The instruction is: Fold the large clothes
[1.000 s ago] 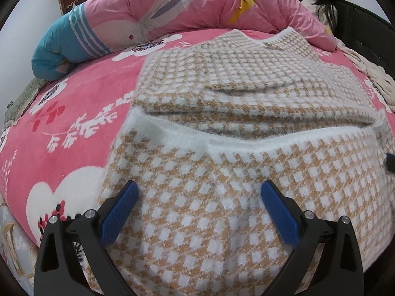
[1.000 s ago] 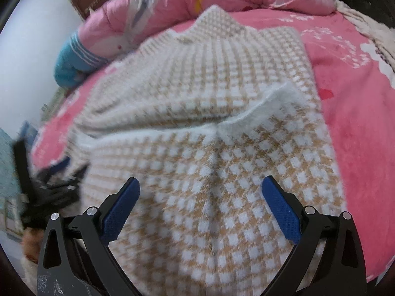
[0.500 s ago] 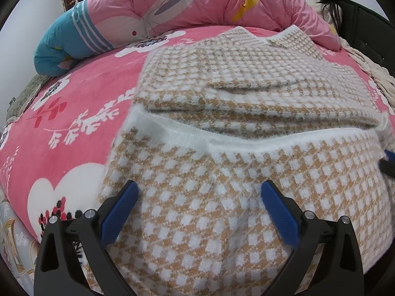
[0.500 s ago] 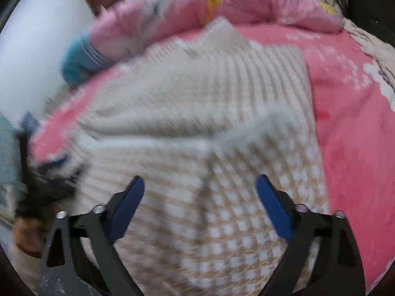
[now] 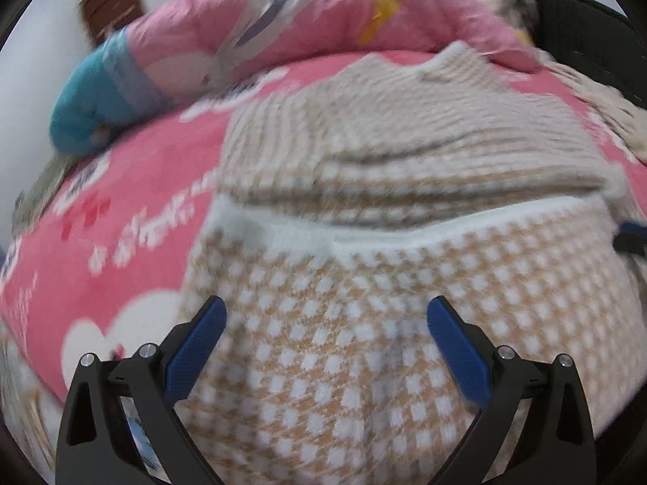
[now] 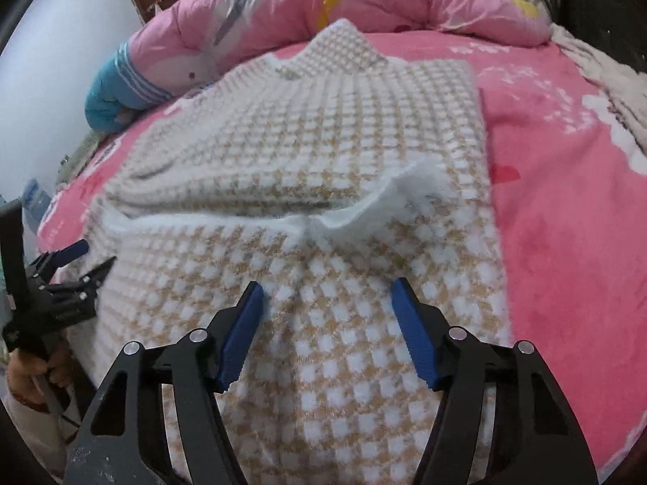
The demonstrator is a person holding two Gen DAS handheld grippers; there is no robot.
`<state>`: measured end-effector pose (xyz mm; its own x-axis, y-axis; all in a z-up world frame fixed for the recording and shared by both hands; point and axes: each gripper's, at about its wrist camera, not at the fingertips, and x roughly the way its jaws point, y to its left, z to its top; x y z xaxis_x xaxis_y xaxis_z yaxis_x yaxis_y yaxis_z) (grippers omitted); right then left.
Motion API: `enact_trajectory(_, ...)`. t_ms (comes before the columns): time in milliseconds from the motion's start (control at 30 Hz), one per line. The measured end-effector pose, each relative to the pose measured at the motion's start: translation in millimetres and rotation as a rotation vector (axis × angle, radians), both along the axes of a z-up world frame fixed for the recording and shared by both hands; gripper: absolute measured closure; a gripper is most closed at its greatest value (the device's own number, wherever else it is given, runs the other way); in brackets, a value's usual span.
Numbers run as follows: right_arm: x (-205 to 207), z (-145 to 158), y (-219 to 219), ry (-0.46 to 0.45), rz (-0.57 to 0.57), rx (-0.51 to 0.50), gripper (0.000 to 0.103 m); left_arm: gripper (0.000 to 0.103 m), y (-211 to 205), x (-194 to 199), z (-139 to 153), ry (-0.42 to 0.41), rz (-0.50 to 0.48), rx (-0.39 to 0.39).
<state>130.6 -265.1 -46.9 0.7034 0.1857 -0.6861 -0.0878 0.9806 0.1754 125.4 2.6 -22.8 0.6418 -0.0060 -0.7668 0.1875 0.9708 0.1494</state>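
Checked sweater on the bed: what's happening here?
A person with a handheld gripper in each hand is folding a tan-and-white checked knit sweater spread on a pink floral bedspread. Its white-trimmed hem is already folded up over the body. The right gripper is closing over the folded fabric, not yet pinching it; the left gripper hovers open above the same fold.

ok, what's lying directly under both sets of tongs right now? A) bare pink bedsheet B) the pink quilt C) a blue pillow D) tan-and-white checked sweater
D: in both wrist views the checked sweater fills the space under and between the blue fingers of the tongs, spread flat on the pink bedsheet; the pink quilt sits bunched at the far end of the bed.
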Motion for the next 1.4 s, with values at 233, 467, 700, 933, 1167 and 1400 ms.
enact_trajectory(233,12,60,-48,-0.066,-0.034,0.074,0.043,0.005,12,20,62,-0.131,-0.084,-0.068)
enact_trajectory(467,91,114,-50,-0.09,0.027,0.169,0.037,0.005,21,122,109,-0.083,-0.141,-0.417)
enact_trajectory(700,226,123,-28,0.037,0.097,0.255,0.037,0.011,-24,248,95,-0.024,-0.118,-0.444)
enact_trajectory(933,331,90,-19,0.185,0.035,0.319,0.037,0.029,-54,344,38,0.106,0.004,-0.403)
enact_trajectory(1167,352,70,-20,0.243,0.038,0.328,0.077,0.072,-67,371,3,0.22,0.019,-0.456)
enact_trajectory(1400,296,103,-11,0.117,0.128,0.201,0.092,0.093,-59,335,42,0.103,-0.094,-0.473)
